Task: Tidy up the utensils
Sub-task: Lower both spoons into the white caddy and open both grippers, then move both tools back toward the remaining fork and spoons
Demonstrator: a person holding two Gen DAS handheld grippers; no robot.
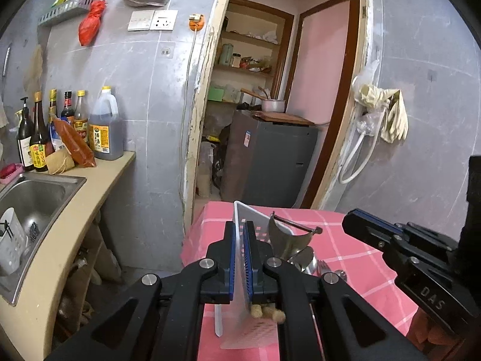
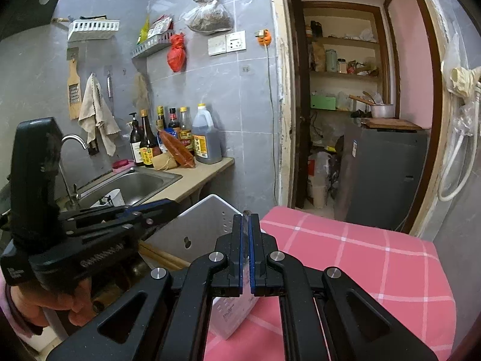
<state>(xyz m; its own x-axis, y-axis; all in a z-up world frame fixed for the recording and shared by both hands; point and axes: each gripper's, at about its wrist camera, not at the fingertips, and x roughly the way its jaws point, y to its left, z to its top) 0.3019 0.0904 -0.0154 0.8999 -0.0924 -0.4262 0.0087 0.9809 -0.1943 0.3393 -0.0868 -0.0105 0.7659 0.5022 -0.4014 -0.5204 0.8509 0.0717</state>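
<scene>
A white perforated plastic utensil holder lies tipped on the pink checked tablecloth. My left gripper is shut on its thin wall. Metal utensils, among them a peeler and spoons, and chopstick ends stick out of it to the right. In the right wrist view my right gripper is shut on the holder's other wall; the white holder shows behind it, with wooden chopsticks at its left. The left gripper's body sits to the left.
A beige counter with a steel sink stands left, holding sauce bottles and a white caddy. A doorway behind the table opens on a grey fridge and shelves. Gloves and a hose hang at right.
</scene>
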